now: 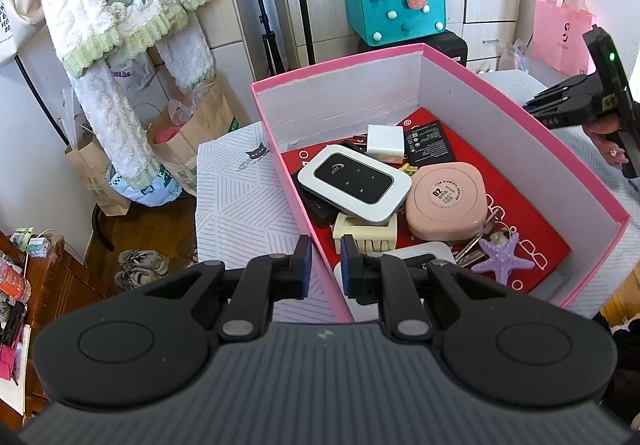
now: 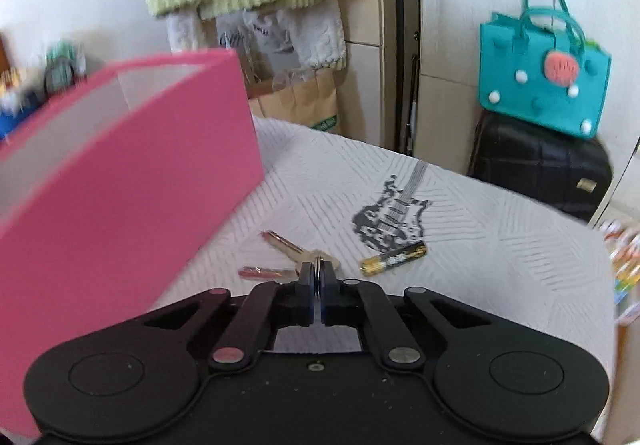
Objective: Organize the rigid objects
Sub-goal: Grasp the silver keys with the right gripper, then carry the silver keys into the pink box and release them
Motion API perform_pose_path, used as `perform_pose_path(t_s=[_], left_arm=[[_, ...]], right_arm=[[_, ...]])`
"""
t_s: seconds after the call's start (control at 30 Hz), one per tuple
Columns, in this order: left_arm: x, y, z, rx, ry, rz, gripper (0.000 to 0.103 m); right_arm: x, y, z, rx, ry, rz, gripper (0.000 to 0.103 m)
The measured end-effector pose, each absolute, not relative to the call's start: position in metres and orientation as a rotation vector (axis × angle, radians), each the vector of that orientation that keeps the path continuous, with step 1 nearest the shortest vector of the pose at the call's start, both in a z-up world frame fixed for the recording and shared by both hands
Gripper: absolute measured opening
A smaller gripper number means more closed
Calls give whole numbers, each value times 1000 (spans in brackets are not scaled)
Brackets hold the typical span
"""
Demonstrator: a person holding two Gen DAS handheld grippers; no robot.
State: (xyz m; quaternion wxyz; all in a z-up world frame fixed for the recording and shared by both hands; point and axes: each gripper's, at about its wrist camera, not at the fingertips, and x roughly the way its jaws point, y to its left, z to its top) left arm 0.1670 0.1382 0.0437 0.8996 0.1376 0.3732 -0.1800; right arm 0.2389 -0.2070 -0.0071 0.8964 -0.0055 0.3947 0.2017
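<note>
Your right gripper (image 2: 319,277) is clamped on the keys (image 2: 288,257) lying on the table right of the pink box (image 1: 520,125). Your left gripper (image 1: 326,265) pinches the box's near-left wall. Most items are inside; the keys and 1 battery (image 2: 394,257) remain.

A box (image 1: 500,101) sits on a table (image 1: 236,205), its near-left wall between the fingers of the left gripper (image 1: 326,265). Inside, a router (image 1: 354,183) lies atop a pile at the left, with a compact (image 1: 446,201) touching its right side, a charger (image 1: 385,144) and a flat pack (image 1: 430,146) behind them, and a starfish (image 1: 503,259) over keys near the front right corner. In the right wrist view, the box (image 2: 132,181) stands left of the right gripper (image 2: 319,277), whose tips meet at what appears to be the ring of a key bunch (image 2: 286,249) on the table (image 2: 500,265). A battery (image 2: 394,257) lies just right of the keys, in front of a guitar print (image 2: 394,213). A tote (image 2: 544,85) rests on a suitcase (image 2: 540,173) behind the table.
</note>
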Motion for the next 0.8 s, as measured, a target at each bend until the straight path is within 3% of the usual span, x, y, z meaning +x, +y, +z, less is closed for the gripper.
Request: perform_pose_path(t_s=[0.3,0.8], left_arm=[[167,137,44,292,771,-375,14],[171,135,45,306,772,-380,14]], right_arm=[[234,-216,9,247,843,489,4],[232,-186,98,319,674,583,4]])
